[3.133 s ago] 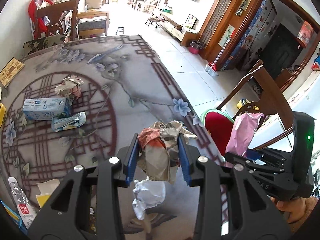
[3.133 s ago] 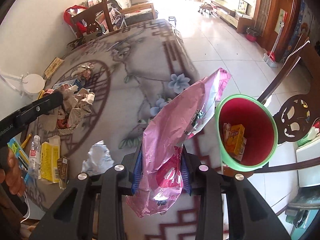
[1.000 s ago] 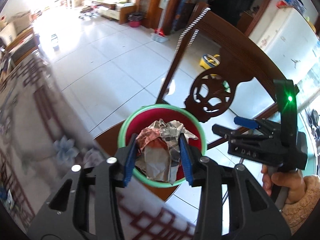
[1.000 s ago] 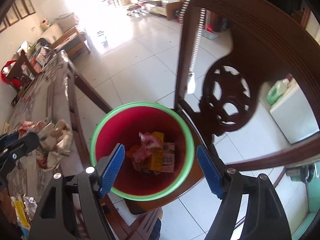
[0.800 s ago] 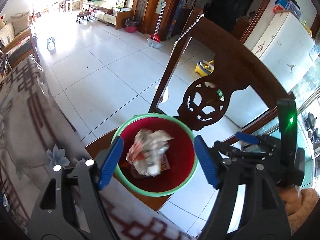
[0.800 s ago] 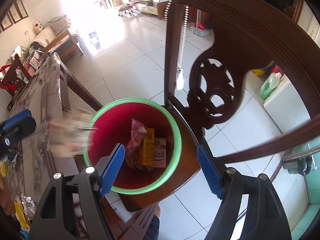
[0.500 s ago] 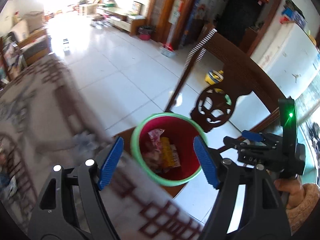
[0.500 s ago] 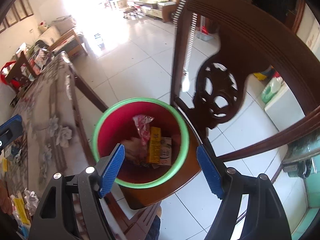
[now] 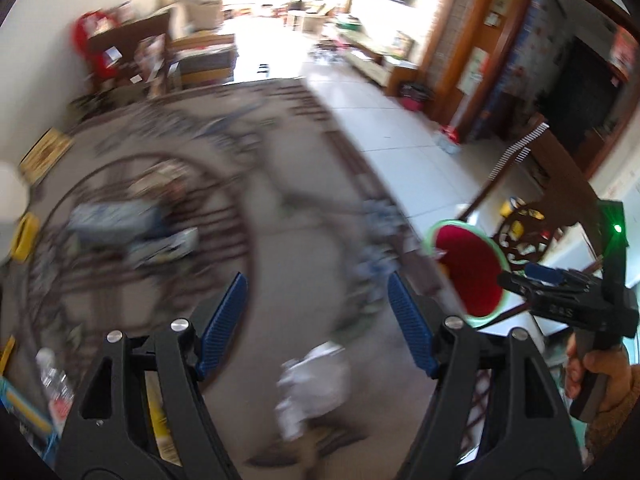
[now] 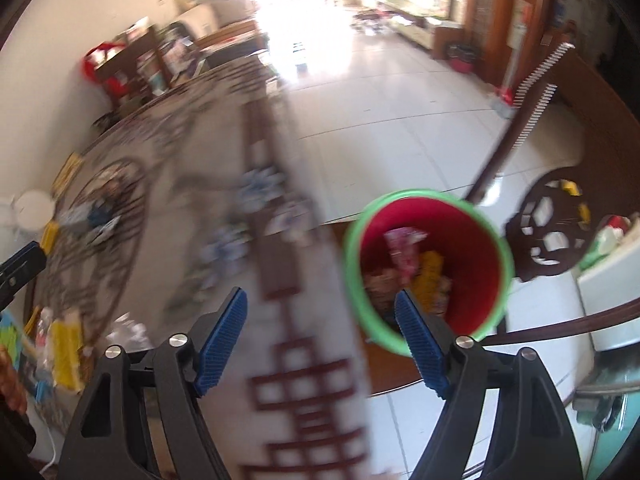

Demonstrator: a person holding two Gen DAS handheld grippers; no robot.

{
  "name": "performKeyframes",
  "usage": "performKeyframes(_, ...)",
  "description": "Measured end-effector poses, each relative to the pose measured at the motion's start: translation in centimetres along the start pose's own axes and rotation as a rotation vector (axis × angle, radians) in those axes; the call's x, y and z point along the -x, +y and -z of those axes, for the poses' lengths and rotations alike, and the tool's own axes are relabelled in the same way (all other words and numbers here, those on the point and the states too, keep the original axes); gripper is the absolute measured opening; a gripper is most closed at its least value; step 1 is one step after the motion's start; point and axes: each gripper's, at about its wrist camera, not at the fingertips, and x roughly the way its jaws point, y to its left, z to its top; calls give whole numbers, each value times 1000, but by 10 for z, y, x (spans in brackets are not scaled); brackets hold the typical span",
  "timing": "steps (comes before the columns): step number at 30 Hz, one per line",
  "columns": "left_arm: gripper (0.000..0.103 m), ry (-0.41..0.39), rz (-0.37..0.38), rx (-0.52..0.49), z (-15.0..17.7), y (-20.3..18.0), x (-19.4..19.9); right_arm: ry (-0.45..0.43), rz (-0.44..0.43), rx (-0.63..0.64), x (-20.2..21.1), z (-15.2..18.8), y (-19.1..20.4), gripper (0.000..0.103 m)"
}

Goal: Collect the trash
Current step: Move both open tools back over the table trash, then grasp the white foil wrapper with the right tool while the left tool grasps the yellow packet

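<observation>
Both views are motion-blurred. My left gripper (image 9: 316, 312) is open and empty above the patterned table (image 9: 288, 248). A crumpled white wrapper (image 9: 316, 380) lies on the table just below it. More trash, a blue-white box (image 9: 112, 216) and a packet (image 9: 164, 246), lies far left. The red bin with a green rim (image 9: 472, 268) stands on a chair at the right, holding wrappers (image 10: 404, 252). My right gripper (image 10: 320, 336) is open and empty over the table edge beside the bin (image 10: 428, 264). The white wrapper (image 10: 128, 332) shows at the left there.
A carved wooden chair back (image 10: 552, 216) rises behind the bin. A water bottle (image 9: 56, 384) and yellow packets (image 10: 66, 348) lie at the table's near left corner. The right gripper's body (image 9: 568, 304) is at the right of the left view. Tiled floor (image 10: 400, 112) lies beyond.
The left gripper let the crumpled paper fall into the bin and opened. Both grippers have swung left from the bin back toward the table.
</observation>
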Motion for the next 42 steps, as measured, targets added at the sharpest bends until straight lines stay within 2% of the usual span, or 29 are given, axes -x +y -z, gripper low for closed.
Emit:
performKeyframes(3, 70, 8, -55, 50, 17, 44, 12, 39, -44, 31, -10, 10, 36, 77)
performKeyframes(9, 70, 50, -120, 118, 50, 119, 30, 129, -133, 69, -36, 31, 113, 77)
performKeyframes(14, 70, 91, -131, 147, 72, 163, 36, 200, -144, 88, -65, 47, 159, 77)
performKeyframes(19, 70, 121, -113, 155, 88, 189, 40, 249, -165, 32, -89, 57, 176, 77)
performKeyframes(22, 70, 154, -78, 154, 97, 196, 36, 248, -156, 26, -92, 60, 184, 73)
performKeyframes(23, 70, 166, -69, 150, 99, 197, 34, 248, -142, 28, -92, 61, 186, 68)
performKeyframes(24, 70, 180, -57, 144, 102, 196, 31, 244, -131, 31, -90, 63, 189, 58)
performKeyframes(27, 70, 220, -22, 134, 111, 194, 20, 231, -130, 23, -83, 64, 191, 40)
performKeyframes(33, 70, 281, 29, 142, 121, 195, -1, 182, -90, 49, -61, 72, 202, 39)
performKeyframes(37, 70, 289, 37, 122, 122, 192, -13, 151, -64, 67, -49, 76, 208, 39)
performKeyframes(39, 64, 286, 38, 96, 121, 188, -16, 148, -52, 66, -47, 77, 209, 40)
performKeyframes(40, 51, 289, 42, 92, 120, 188, -18, 149, -50, 63, -47, 78, 209, 41)
performKeyframes(42, 47, 299, 56, 94, 118, 187, -25, 153, -44, 52, -47, 79, 206, 44)
